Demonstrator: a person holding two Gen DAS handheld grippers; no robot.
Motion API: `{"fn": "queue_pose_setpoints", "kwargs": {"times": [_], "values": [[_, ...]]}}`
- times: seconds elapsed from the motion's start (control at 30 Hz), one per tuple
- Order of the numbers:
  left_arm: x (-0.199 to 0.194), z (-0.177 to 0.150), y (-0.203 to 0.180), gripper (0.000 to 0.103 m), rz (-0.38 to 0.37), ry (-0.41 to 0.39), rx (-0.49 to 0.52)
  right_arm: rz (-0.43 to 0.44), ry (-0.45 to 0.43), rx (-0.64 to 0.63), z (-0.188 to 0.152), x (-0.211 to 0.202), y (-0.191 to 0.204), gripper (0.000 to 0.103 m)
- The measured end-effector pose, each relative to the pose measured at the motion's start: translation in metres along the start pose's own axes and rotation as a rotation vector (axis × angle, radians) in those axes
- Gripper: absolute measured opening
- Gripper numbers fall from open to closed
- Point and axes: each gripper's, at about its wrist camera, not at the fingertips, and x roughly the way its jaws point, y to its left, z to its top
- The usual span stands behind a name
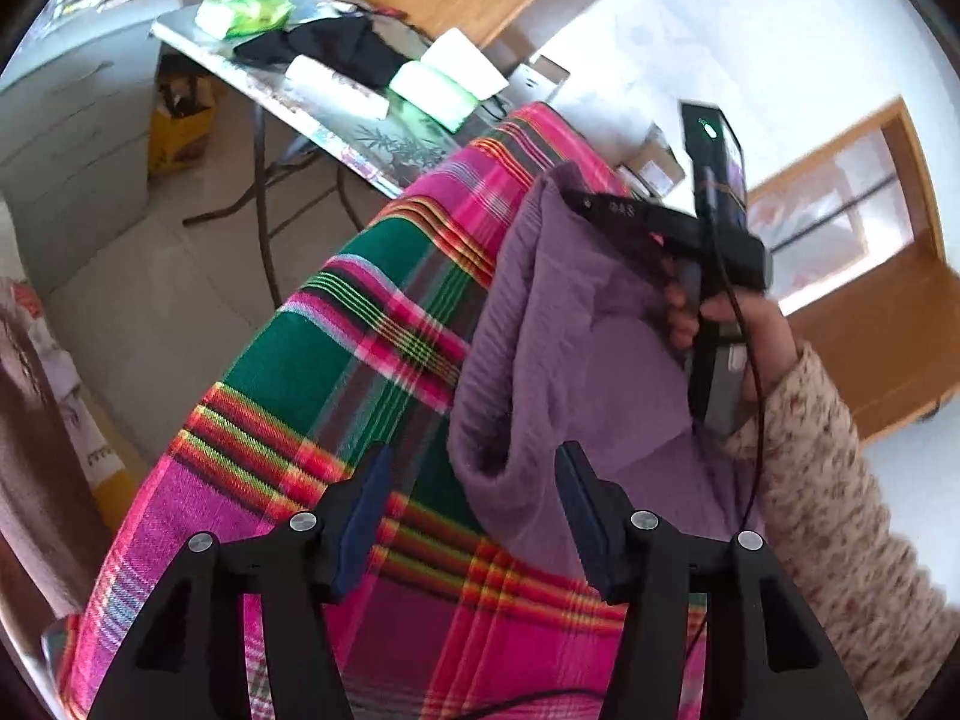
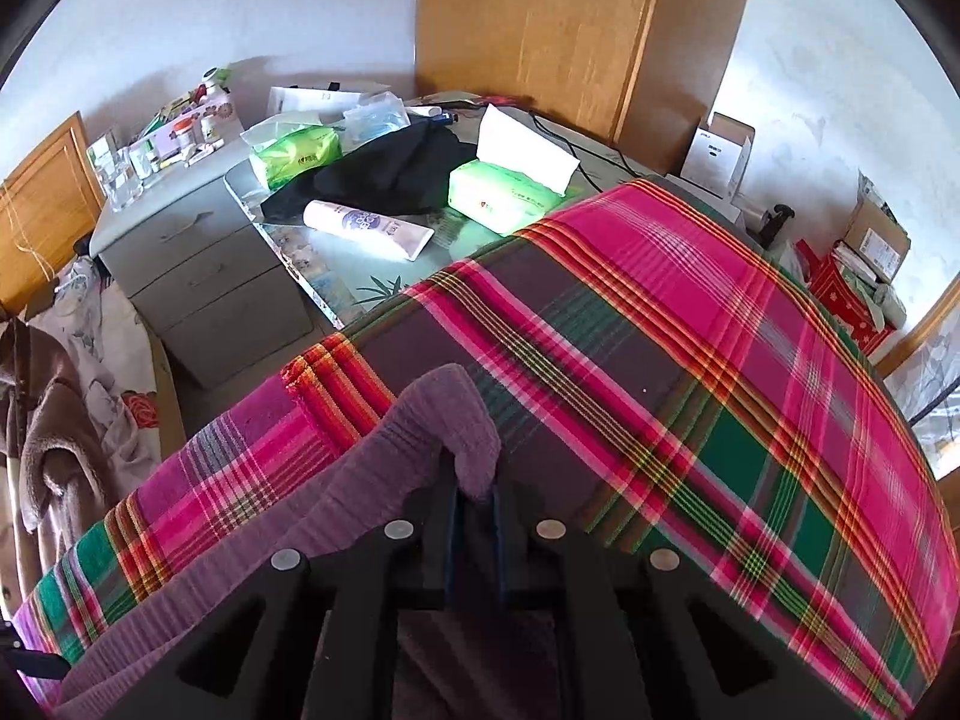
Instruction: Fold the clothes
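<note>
So the soft purple ribbed knit garment is lifted up over the bright pink, green and red plaid cloth that covers the work surface. The right gripper has its jaws pinched nearly together on a bunched edge of that purple knit, which pokes up between the pads and trails off to the left across the plaid. In the left wrist view you can see the person's right hand in a speckled cream knit sleeve holding that tool up. The left gripper is spread wide with nothing in it, hovering just beside a hanging fold of the garment. Behind is a glass-topped table with a green tissue pack.
</note>
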Motion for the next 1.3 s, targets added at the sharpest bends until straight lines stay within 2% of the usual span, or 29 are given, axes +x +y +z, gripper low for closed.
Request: {"fn": "queue_pose_setpoints", "kwargs": {"times": [0.07, 0.13, 0.2, 0.33, 0.53, 0.63, 0.77, 0.87, 0.97, 1.03, 1.2, 1.3], "values": [[0.001, 0.004, 0.002, 0.056, -0.002, -0.001, -0.029, -0.007, -0.013, 0.011, -0.003, -0.007, -0.003, 0.019], [0.003, 0.004, 0.0, 0.049, 0.027, -0.002, -0.019, -0.013, -0.037, 0.02, -0.008, -0.019, -0.007, 0.027], [0.006, 0.004, -0.003, 0.035, 0.063, -0.002, 0.005, -0.022, -0.063, 0.026, -0.017, -0.037, -0.01, 0.028], [0.011, 0.005, -0.006, 0.023, 0.074, 0.017, 0.014, 0.001, -0.106, 0.028, -0.043, -0.078, -0.015, 0.029], [0.012, 0.01, -0.002, 0.016, 0.103, 0.022, 0.023, 0.012, -0.139, -0.02, -0.11, -0.142, -0.02, 0.031], [0.011, 0.013, -0.001, 0.015, 0.113, 0.02, 0.021, 0.008, -0.123, -0.029, -0.15, -0.161, -0.027, 0.031], [0.006, 0.014, -0.004, 0.011, 0.138, -0.003, 0.038, 0.01, -0.105, 0.021, -0.204, -0.178, -0.04, 0.031], [0.003, 0.015, -0.004, 0.011, 0.167, -0.017, 0.045, 0.028, -0.1, 0.058, -0.24, -0.186, -0.045, 0.032], [0.001, 0.012, -0.003, 0.009, 0.158, -0.01, 0.045, 0.007, -0.083, 0.079, -0.27, -0.188, -0.049, 0.034], [-0.001, 0.009, -0.003, 0.013, 0.161, -0.008, 0.036, -0.008, -0.069, 0.081, -0.287, -0.189, -0.051, 0.037], [-0.004, 0.0, -0.004, 0.038, 0.132, 0.006, -0.023, -0.017, -0.064, 0.06, -0.311, -0.198, -0.05, 0.045], [-0.007, -0.007, -0.003, 0.041, 0.105, 0.012, -0.062, -0.02, -0.058, 0.025, -0.318, -0.199, -0.043, 0.046]]}}
